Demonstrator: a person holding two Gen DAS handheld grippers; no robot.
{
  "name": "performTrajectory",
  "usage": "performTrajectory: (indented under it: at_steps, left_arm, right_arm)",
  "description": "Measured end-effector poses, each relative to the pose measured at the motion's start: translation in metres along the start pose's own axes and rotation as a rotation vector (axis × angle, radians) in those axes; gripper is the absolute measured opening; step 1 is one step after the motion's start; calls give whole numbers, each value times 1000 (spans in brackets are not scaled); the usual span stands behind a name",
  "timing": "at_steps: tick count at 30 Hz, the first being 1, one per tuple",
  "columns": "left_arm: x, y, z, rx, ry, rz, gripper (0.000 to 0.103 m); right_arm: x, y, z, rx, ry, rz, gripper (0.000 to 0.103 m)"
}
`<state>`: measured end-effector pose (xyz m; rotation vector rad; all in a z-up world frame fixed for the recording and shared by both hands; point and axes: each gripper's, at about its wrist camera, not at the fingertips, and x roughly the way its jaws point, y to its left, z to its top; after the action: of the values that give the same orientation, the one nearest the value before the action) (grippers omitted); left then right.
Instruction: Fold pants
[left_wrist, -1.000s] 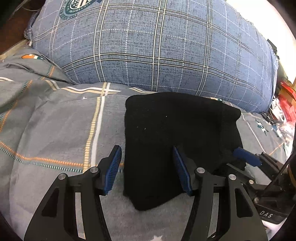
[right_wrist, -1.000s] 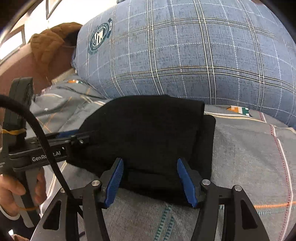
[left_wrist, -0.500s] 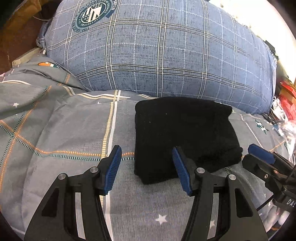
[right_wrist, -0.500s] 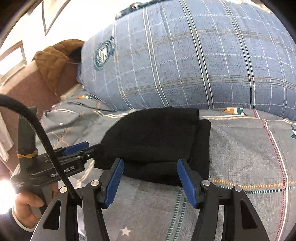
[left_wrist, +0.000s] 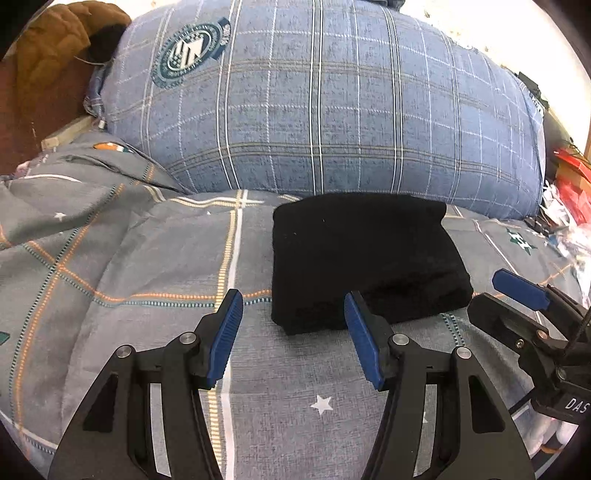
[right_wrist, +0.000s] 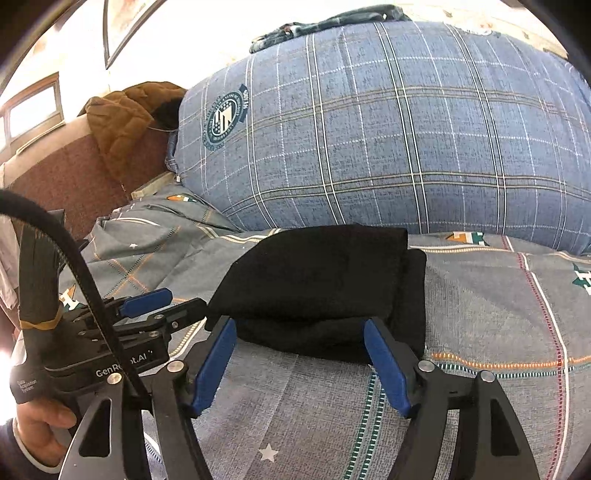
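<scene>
Pants (left_wrist: 364, 258) folded; both tools (left_wrist: 291, 339) (right_wrist: 301, 363) open, empty.

- The black pants (left_wrist: 364, 254) lay folded into a compact, thick rectangular bundle, flat on the bed.
- The fabric looked soft and matte, plain black, with a few pale specks of lint on top.
- In the left wrist view the bundle sat just right of centre, its far edge at 12 o'clock close against the base of the pillow, its near corner toward 6 o'clock.
- In the right wrist view the pants (right_wrist: 321, 280) showed stacked layers: a smooth upper fold over a lower layer that stuck out at the 3 o'clock side and along the near edge.
- Nothing gripped the bundle.
</scene>
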<state>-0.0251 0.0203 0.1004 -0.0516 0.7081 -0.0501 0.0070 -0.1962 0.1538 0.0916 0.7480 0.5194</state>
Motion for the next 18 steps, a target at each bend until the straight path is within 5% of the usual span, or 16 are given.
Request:
performTrajectory:
  at_steps: [18]
  left_arm:
    - [-18, -1, -5, 16, -40, 63, 57]
  right_arm:
    - [-8, -5, -6, -1, -2, 5, 73]
